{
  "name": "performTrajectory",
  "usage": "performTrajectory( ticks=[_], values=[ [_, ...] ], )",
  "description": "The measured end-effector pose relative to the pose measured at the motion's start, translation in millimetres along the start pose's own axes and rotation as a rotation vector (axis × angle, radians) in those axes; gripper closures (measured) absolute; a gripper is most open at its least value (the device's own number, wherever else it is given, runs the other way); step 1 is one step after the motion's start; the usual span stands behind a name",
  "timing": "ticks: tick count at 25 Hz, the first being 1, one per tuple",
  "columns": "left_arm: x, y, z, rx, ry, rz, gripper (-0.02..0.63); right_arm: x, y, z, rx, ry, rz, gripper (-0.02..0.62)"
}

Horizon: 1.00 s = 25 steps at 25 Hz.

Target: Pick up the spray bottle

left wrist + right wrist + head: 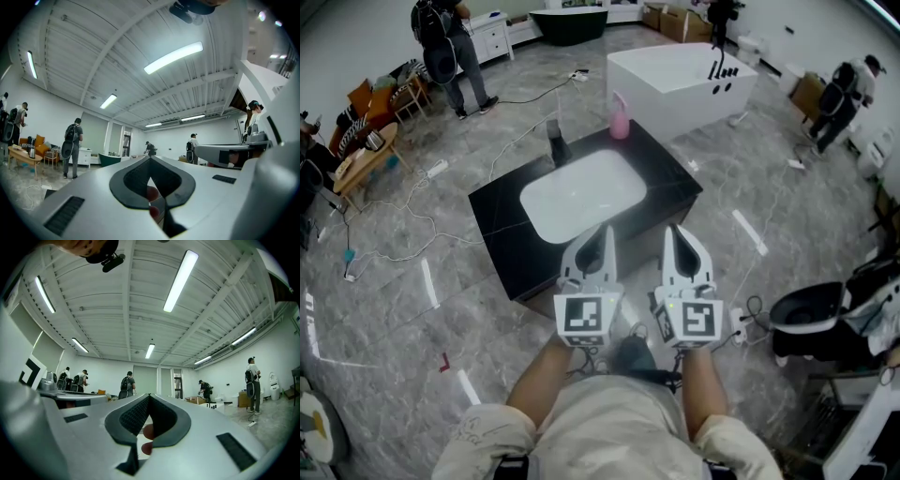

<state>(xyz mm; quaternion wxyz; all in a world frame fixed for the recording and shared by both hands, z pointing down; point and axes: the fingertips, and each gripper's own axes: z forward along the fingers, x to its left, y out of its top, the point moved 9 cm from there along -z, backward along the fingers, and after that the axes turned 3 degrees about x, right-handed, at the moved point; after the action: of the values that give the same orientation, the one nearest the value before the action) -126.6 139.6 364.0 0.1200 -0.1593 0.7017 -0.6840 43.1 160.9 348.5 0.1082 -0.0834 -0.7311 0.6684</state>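
Left gripper (604, 230), right gripper (673, 230) side by side, both closed, empty, pink spray bottle (620, 117), probably, at black counter (675, 183) far edge

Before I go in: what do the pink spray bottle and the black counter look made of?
Pink spray bottle: probably plastic, going by the uniform, slightly translucent pink body. Black counter: smooth polished stone by its faint pale veining, though it could be laminate.
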Motion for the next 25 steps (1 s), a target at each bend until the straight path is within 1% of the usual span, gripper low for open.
performTrajectory(
  ticks=[5,9,18,25],
  values=[
    [-8,-3,38,0.005,0.000,0.011,0.604,-30,-3,26,0.021,-0.019,0.017,0.591],
    [-13,-7,74,0.009,0.017,0.008,0.604,-57,-10,50,0.005,0.005,0.022,0.592],
    [-38,-8,158,0.008,0.047,0.008,0.604,-133,-16,103,0.001,0.031,0.051,0.592],
    [-56,-8,206,0.014,0.097,0.029,0.604,-179,-21,136,-0.010,0.070,0.081,0.591]
  ],
)
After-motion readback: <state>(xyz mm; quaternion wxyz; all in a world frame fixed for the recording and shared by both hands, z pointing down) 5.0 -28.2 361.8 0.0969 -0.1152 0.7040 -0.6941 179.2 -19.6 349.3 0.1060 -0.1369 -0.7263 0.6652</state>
